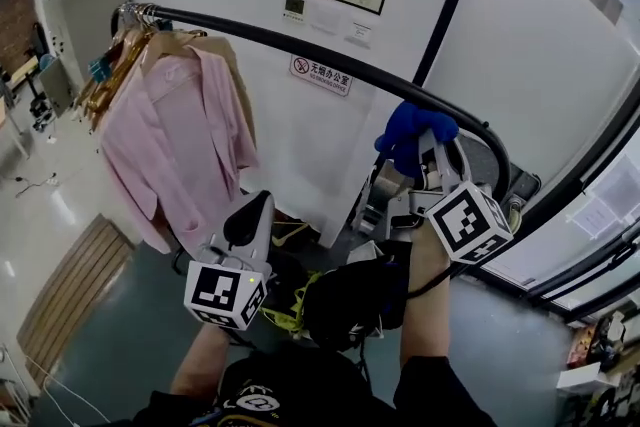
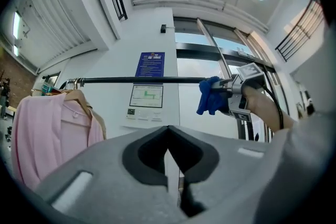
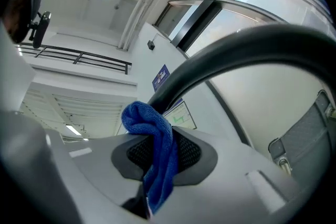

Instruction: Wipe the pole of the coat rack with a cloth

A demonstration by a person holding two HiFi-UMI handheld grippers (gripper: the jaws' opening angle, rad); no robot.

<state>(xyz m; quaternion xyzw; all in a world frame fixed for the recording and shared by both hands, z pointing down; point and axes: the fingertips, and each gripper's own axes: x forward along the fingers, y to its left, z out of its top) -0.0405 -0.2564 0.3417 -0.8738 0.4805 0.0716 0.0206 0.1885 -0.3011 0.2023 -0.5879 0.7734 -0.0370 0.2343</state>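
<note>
My left claw (image 2: 168,162) hangs low, jaws together, empty; my right claw (image 1: 435,160), arm raised, pinches a cloth (image 3: 152,128).

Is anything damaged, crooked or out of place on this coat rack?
Nothing stands out. The pink shirt hangs normally from the pole, and the right gripper holds the blue cloth up at the pole.

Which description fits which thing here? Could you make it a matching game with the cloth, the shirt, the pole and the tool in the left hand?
Things:
1. cloth
2. shirt
3. pole
4. left gripper

Descriptions:
A. black, bending downward at one end
B. jaws together, nothing between them
C. pink, hanging from the pole
D. blue, pinched by the right gripper

Pairs: 1-D, 2-C, 3-A, 4-B
</note>
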